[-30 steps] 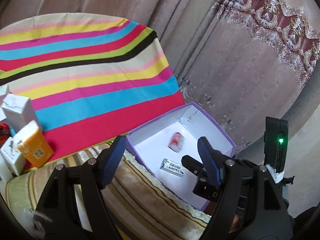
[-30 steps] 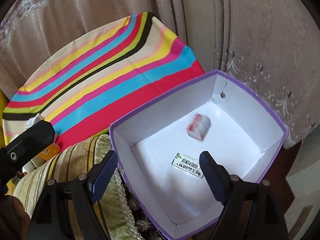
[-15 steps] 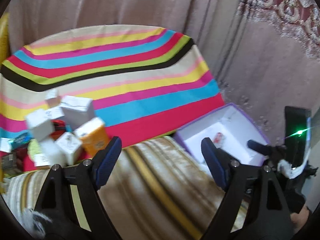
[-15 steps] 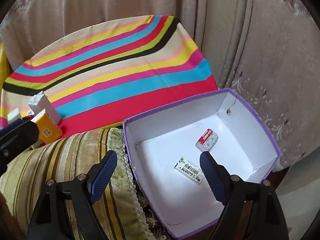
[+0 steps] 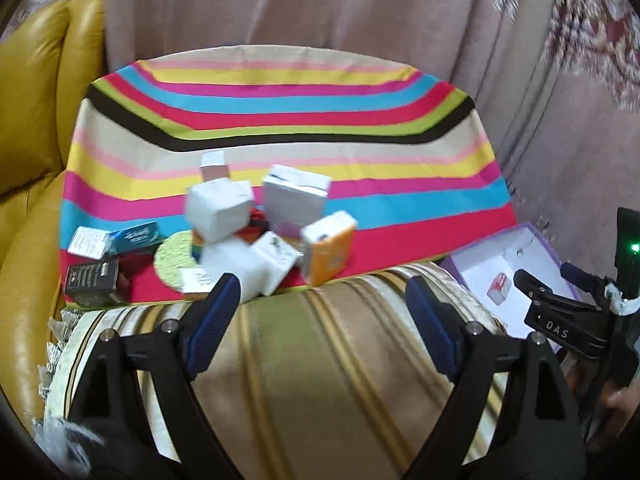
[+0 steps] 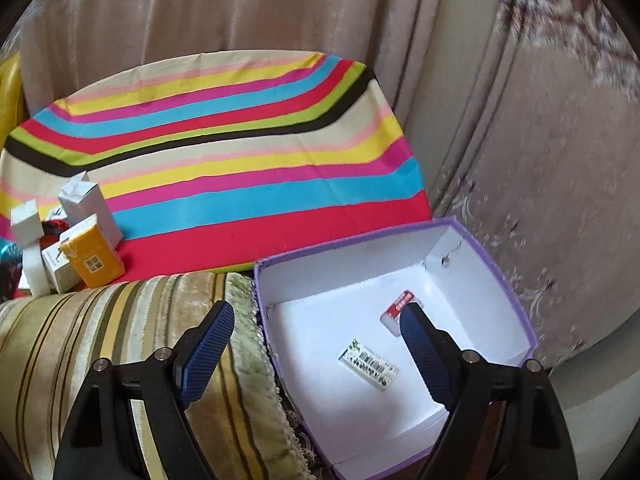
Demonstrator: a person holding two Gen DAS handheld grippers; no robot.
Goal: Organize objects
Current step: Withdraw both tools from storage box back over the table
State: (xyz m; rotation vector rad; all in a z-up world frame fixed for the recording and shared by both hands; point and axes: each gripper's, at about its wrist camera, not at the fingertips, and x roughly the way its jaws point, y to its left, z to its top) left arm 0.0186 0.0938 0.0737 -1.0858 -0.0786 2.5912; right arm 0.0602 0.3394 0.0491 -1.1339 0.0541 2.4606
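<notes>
Now my left gripper (image 5: 320, 316) is opening, empty; I aim it squarely at the orange box (image 5: 329, 254), while the right gripper (image 6: 316, 340) hangs wide, empty, over the bin (image 6: 360, 248)

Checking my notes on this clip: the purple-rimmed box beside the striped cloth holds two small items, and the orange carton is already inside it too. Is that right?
Not quite. The purple-rimmed box does hold two small items, a red-and-white pack and a barcoded pack, but the orange carton is not inside. The right wrist view shows it on the striped cloth among the other cartons.
</notes>
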